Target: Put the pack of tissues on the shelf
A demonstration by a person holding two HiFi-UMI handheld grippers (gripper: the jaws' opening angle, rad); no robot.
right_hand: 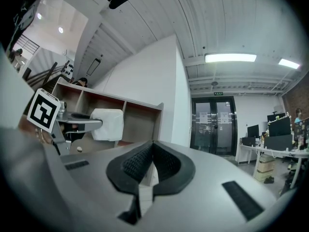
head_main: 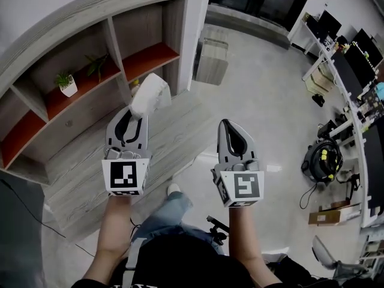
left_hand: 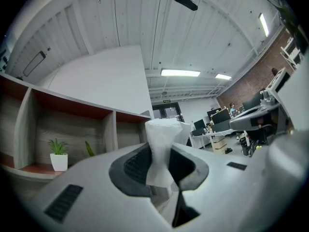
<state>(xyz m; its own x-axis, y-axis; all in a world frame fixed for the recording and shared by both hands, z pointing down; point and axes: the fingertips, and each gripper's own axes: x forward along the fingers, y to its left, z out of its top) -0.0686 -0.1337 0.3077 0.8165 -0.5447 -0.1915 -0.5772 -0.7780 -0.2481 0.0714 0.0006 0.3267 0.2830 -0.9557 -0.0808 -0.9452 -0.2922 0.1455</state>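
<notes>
A white pack of tissues (head_main: pixel 150 95) sticks out past the tips of my left gripper (head_main: pixel 133 114), which is shut on it. In the left gripper view the pack (left_hand: pixel 161 149) is pinched at its middle between the dark pads. It hangs in front of the wooden shelf unit (head_main: pixel 84 71) with red-orange boards, near the right-hand compartments. My right gripper (head_main: pixel 231 135) is held to the right over the floor, shut with nothing in it. From the right gripper view, its pads (right_hand: pixel 137 166) meet, and the pack (right_hand: pixel 107 124) shows at the left before the shelf.
A small potted plant (head_main: pixel 66 83) and a second green plant (head_main: pixel 96 65) stand on the shelf's middle board. A white wall column (head_main: pixel 195 29) borders the shelf on the right. Desks and monitors (head_main: pixel 354 59) line the far right. The person's legs (head_main: pixel 165 215) are below.
</notes>
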